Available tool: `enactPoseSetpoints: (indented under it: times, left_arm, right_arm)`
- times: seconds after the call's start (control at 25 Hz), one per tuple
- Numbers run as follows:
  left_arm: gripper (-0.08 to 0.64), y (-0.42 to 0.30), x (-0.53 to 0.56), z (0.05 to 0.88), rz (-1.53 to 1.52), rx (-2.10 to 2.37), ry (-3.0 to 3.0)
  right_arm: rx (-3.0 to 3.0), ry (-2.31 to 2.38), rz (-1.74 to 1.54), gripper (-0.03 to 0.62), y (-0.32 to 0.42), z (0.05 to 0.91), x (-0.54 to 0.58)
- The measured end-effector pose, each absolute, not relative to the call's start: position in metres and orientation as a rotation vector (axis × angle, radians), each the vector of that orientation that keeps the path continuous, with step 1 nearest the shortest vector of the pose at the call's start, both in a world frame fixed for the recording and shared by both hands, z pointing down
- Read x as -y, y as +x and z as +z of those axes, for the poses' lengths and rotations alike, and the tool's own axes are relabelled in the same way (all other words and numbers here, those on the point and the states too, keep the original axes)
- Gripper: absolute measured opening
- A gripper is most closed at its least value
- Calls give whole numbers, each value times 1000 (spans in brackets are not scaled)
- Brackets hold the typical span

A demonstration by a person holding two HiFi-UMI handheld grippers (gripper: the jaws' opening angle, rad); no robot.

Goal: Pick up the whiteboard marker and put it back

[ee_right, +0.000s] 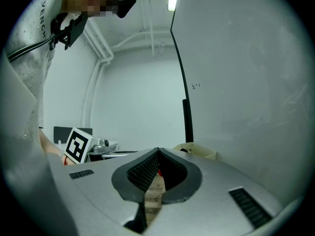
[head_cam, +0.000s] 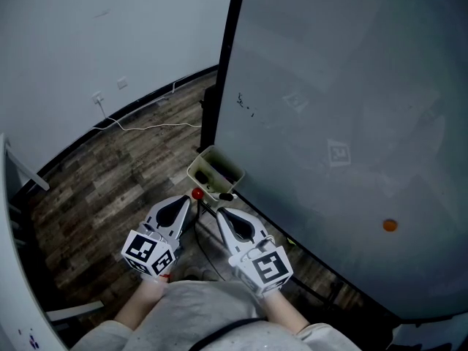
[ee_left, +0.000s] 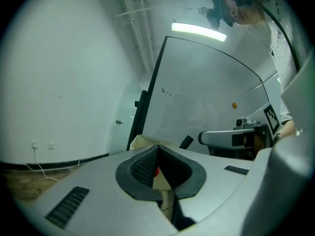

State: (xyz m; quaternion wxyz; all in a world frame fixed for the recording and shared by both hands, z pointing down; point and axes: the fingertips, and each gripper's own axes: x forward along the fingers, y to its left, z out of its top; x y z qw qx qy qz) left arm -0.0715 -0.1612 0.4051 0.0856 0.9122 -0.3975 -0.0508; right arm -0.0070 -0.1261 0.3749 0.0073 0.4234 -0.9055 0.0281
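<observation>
The whiteboard marker (head_cam: 227, 196), dark, is poking out at the near corner of the cream tray (head_cam: 228, 159), which is sitting against the lower corner of the whiteboard (head_cam: 344, 86). A small red thing (head_cam: 197, 194) is lying just beside the tray's near edge. We are holding the left claw (head_cam: 184, 202) and the right claw (head_cam: 221, 212) near the tray, both pinched closed and gripping nothing.
</observation>
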Motion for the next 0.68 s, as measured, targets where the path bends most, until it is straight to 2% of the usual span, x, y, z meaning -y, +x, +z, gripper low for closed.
enactPoseSetpoints:
  times: [0.68]
  left_arm:
    - [15,-75,167,411,-143,1195,2696]
  right_arm:
    - [2827,1283,135,20,-12,384,131]
